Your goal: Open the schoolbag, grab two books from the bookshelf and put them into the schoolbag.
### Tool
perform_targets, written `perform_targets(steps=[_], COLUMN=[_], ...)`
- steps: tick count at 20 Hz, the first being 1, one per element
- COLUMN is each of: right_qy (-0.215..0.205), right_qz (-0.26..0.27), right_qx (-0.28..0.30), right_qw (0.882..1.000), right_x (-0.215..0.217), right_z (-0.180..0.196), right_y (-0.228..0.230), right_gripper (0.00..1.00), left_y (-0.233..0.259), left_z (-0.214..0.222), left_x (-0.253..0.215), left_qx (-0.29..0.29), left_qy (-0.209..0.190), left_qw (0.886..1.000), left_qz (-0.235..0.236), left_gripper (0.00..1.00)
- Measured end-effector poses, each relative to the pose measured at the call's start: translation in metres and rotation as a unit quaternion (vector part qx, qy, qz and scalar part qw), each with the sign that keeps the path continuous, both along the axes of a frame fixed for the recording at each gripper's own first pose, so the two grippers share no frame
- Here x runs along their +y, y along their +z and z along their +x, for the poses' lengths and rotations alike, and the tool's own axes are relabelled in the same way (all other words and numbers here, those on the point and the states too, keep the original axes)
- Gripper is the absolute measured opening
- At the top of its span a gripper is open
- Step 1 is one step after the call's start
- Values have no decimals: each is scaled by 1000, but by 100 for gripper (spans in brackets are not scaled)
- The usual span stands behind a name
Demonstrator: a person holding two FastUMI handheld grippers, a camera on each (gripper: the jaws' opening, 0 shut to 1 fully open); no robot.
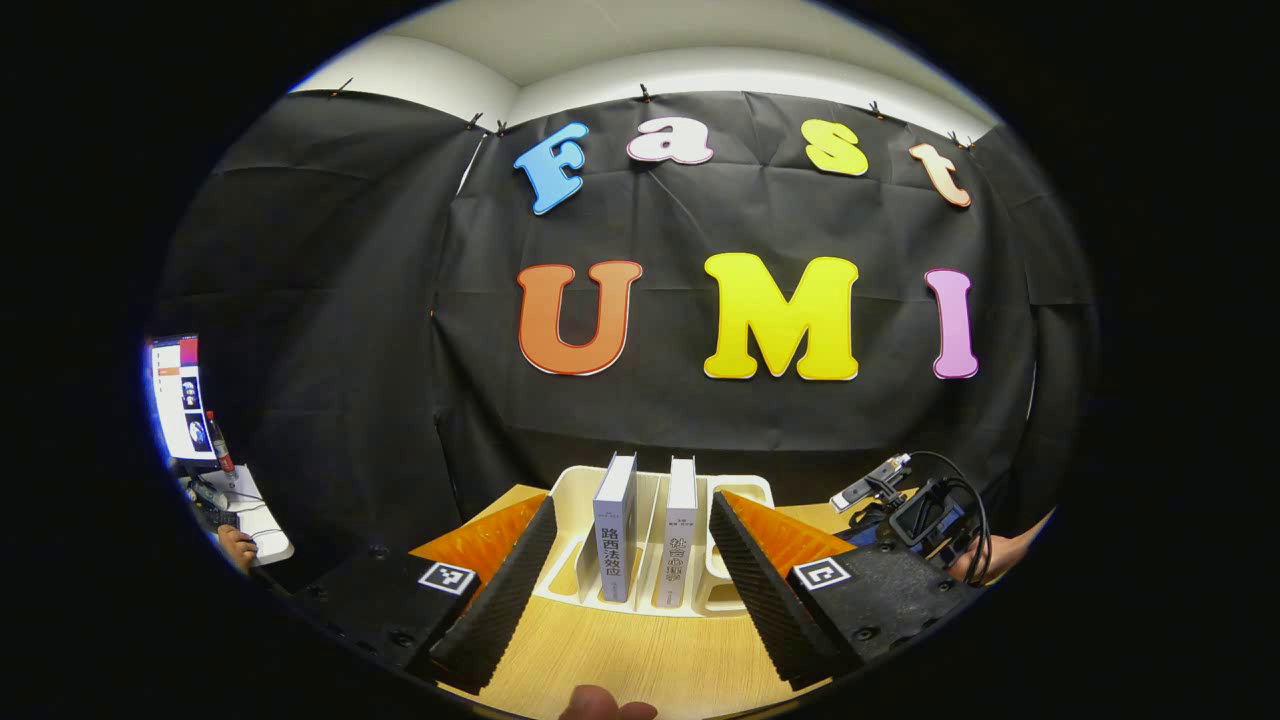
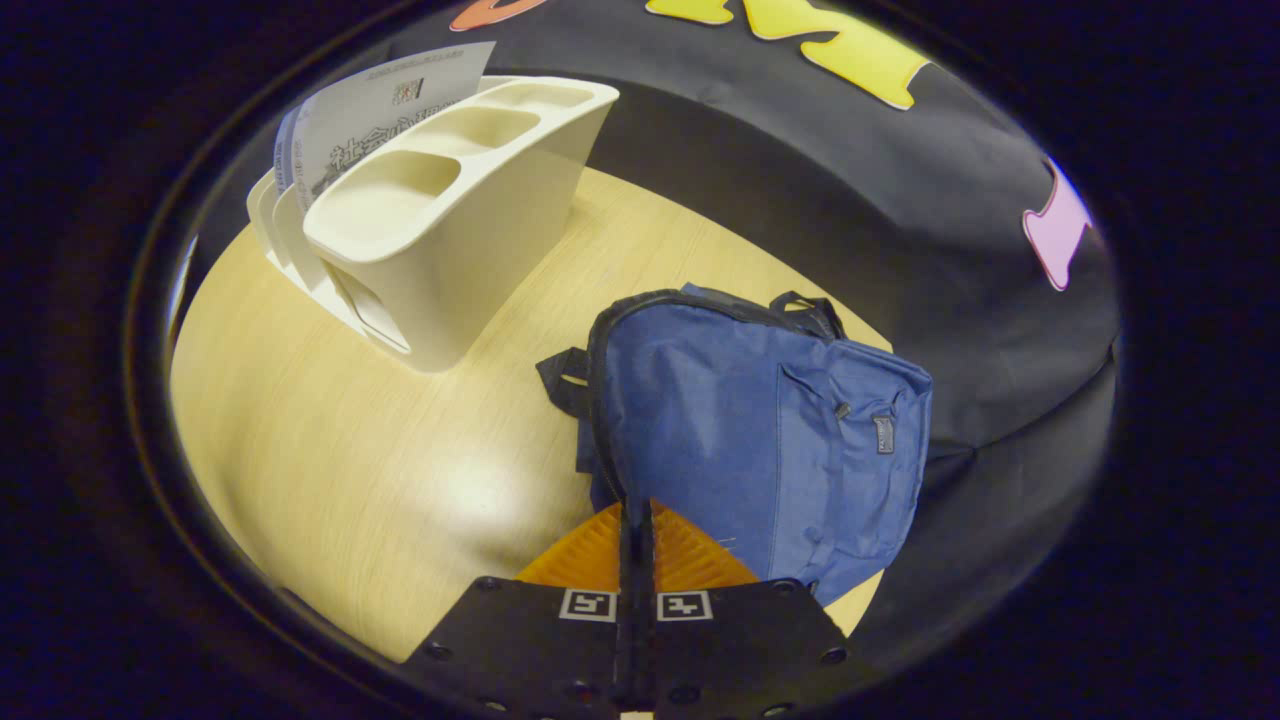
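Right gripper (image 2: pixel 636 515) is pinched closed at the near edge of the flat blue fabric schoolbag (image 2: pixel 760 440) — apparently on its zipper. Left gripper (image 1: pixel 632 560), spread wide, faces two upright grey-spined books (image 1: pixel 647 530) in the cream plastic bookshelf (image 1: pixel 570 490) straight ahead.

This is a recording booth set up indoors, not a lived-in home. Black wrinkled cloth (image 1: pixel 330 300) is clipped up as walls beneath a plain white ceiling (image 1: pixel 620 50). A pale wood-grain tabletop (image 2: pixel 330 440) serves as the work surface. At the far left, a lit computer monitor (image 1: pixel 178 398) stands on a white side desk (image 1: pixel 262 530), with a red-capped bottle (image 1: pixel 219 443) just beside it.
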State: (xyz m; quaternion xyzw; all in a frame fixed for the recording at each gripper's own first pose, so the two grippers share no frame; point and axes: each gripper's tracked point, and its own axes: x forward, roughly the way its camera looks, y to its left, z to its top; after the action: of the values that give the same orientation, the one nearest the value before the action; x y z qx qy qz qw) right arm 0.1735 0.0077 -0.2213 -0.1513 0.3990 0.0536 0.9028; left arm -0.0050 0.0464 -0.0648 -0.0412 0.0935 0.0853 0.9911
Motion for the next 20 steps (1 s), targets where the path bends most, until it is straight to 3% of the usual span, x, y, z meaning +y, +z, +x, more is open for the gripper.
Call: perform_targets(steps=[5, 13, 20], right_qy=[-28, -61, -87], right_qz=[50, 73, 109], right_qx=[-25, -74, -74], right_qw=[998, 993, 987], right_x=[-27, -89, -128], right_z=[-2, 1, 9], right_y=[39, 92, 99], right_gripper=[0, 0, 0], left_y=[-6, -32, -55], left_z=[4, 60, 100], left_x=[-14, -49, -53], left_qx=[15, 80, 125], left_qy=[-23, -107, -122], left_qw=[1000, 991, 984], left_qz=[-8, -9, -45], left_gripper=[99, 99, 99])
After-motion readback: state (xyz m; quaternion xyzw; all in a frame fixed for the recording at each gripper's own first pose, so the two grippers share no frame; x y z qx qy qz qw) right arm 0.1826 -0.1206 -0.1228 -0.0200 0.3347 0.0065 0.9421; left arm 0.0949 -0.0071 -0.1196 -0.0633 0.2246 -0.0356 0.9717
